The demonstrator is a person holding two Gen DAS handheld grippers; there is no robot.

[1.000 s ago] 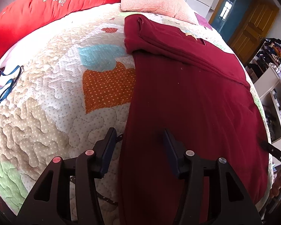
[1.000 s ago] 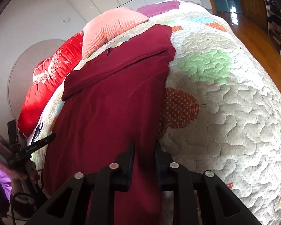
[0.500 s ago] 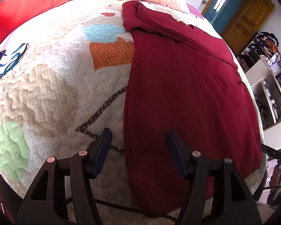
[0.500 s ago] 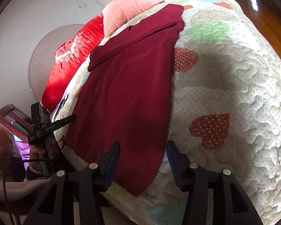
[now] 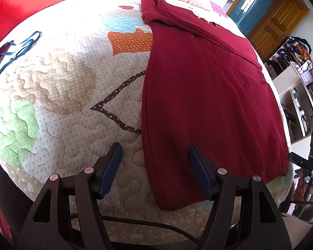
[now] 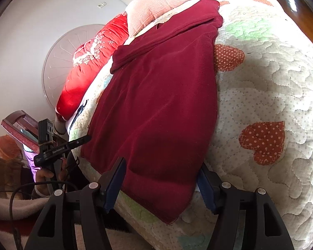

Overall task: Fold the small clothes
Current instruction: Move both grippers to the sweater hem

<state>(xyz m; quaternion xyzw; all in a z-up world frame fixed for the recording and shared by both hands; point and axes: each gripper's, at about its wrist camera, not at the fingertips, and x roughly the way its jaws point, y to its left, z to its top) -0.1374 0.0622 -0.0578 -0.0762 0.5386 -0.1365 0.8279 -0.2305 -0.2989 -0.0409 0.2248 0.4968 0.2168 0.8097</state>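
A dark red garment (image 5: 208, 87) lies flat on the quilted bed (image 5: 58, 95), its far end folded over near the pillows, its near hem hanging over the bed's edge. It also shows in the right wrist view (image 6: 162, 95). My left gripper (image 5: 156, 170) is open, its jaws astride the garment's near left corner. My right gripper (image 6: 162, 185) is open, its jaws astride the garment's near right corner. Neither holds cloth. The left gripper (image 6: 58, 145) also shows from the right wrist view, beyond the bed's edge.
A pink pillow (image 6: 156, 6) and a red duvet (image 6: 89, 62) lie at the head of the bed. A blue strap (image 5: 20, 48) lies on the quilt's left side. Shelves (image 5: 298, 87) and a wooden door (image 5: 275, 18) stand to the right.
My right gripper was shut on the garment's edge a second ago and has opened. Both grippers have pulled back toward the bed's near edge, and the garment's hem now hangs over it.
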